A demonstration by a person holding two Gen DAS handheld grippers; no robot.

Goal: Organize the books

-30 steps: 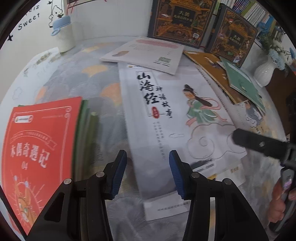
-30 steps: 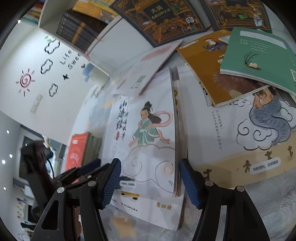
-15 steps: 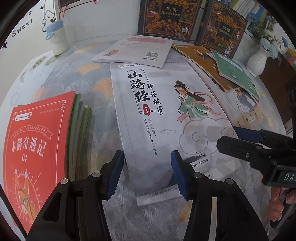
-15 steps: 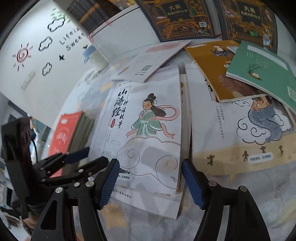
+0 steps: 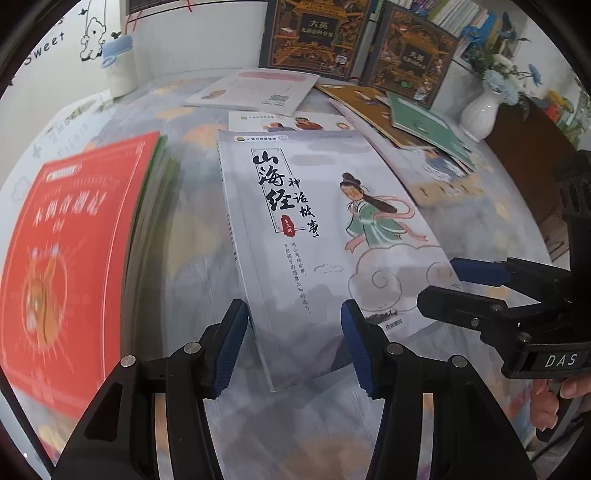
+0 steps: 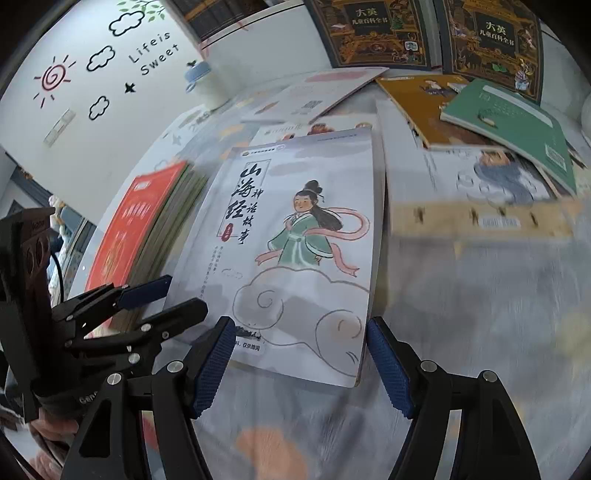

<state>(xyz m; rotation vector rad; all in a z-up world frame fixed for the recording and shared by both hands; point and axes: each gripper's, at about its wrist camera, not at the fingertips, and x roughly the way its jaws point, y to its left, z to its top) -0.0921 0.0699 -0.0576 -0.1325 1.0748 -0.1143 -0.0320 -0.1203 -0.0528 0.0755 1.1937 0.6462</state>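
The white storybook (image 5: 325, 236) has slid nearer the front edge of the table (image 5: 192, 236), uncovering another white book (image 5: 291, 122) behind it. The left gripper (image 5: 293, 347) gapes over its near-left corner; the right gripper (image 6: 301, 363) spreads wide across its near edge, neither gripping. The red book stack (image 5: 74, 251) sits at the left edge; dark encyclopedias (image 5: 317, 33) lean on the back wall.
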